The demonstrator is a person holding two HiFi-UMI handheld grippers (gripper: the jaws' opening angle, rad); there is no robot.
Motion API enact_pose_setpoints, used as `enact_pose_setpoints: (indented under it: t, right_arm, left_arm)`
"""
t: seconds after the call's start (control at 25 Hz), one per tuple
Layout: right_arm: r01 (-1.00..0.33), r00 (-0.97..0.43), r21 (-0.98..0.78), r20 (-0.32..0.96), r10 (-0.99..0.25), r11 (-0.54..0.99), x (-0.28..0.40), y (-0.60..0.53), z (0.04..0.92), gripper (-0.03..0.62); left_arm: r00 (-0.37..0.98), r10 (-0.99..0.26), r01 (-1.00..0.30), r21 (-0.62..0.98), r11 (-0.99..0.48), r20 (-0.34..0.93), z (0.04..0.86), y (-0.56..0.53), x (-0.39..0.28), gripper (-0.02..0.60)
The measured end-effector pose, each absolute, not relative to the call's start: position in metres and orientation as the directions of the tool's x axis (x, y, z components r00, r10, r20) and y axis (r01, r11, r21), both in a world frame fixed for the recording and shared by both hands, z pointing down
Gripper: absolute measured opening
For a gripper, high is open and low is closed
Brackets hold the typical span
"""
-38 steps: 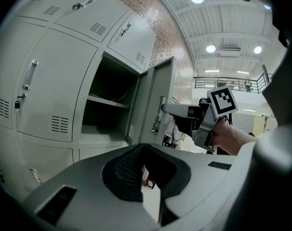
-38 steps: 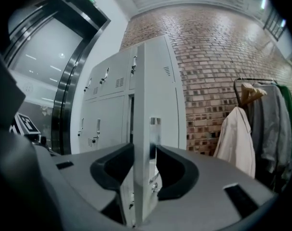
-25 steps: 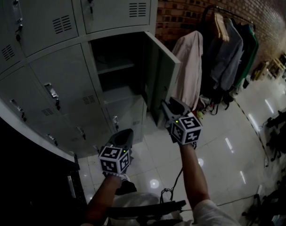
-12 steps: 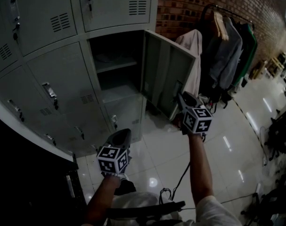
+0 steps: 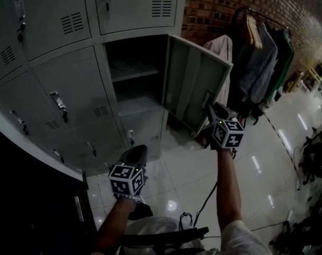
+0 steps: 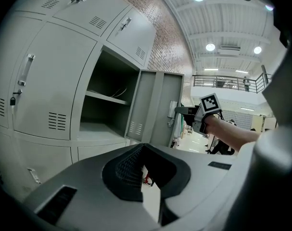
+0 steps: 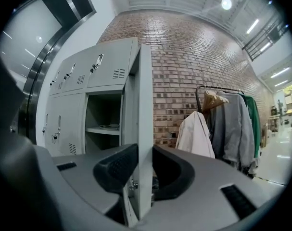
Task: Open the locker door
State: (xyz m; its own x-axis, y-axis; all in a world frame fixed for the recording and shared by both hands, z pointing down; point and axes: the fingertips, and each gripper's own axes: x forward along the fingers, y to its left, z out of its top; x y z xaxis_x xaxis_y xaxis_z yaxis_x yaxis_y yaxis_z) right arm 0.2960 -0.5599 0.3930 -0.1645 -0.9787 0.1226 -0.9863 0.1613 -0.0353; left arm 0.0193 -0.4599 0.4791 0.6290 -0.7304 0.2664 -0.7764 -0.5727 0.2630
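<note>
A grey bank of lockers (image 5: 70,89) fills the left side of the head view, its closed doors carrying small handles and vent slots. Low in front of it the left gripper (image 5: 136,154) hangs apart from the lockers; in its own view the left gripper (image 6: 143,150) has its pads pressed together at the tips, with nothing between them. Further right, one compartment (image 5: 134,97) stands open, dark inside, with a shelf (image 5: 133,72) across it. The locker door (image 5: 195,89) of that compartment is swung well out to the right on its hinges, its inner face turned towards the camera. The right gripper (image 5: 210,109) reaches up to the door's free edge from below. In the right gripper view the thin edge of the door (image 7: 145,129) runs upright between the two pads of the right gripper (image 7: 140,170), a pad lying against each face while the jaws are opening. From the left gripper view the same door (image 6: 158,109) shows with the right gripper (image 6: 178,110) at its outer edge. Right of the door, a pale garment (image 5: 219,47), a grey coat (image 5: 259,57) and a green one (image 5: 283,52) hang on a rack before a brick wall (image 5: 214,4), above a glossy tiled floor (image 5: 267,158)
</note>
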Motion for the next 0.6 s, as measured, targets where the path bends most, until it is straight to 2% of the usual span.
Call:
enact_pose_setpoints:
  t: [0.28,0.4,0.6]
  right_arm:
    - [-0.989,-0.148,0.005,0.113,-0.983,0.149,0.289,-0.552,0.389,0.123]
    - [-0.989,-0.149,0.011,0.101,-0.984,0.151,0.289,-0.543,0.383,0.155]
    - [-0.986,-0.167,0.01,0.045,-0.985,0.168,0.285,-0.509,0.361,0.156]
  left_arm:
    - [0.628,-0.735,-0.777,0.255,-0.575,0.258,0.474,-0.459,0.021,-0.003]
    - [0.624,-0.739,-0.78,0.251,-0.573,0.255,0.471,-0.454,0.02,-0.003]
    - [0.606,-0.756,-0.794,0.245,-0.556,0.248,0.464,-0.436,0.019,-0.003]
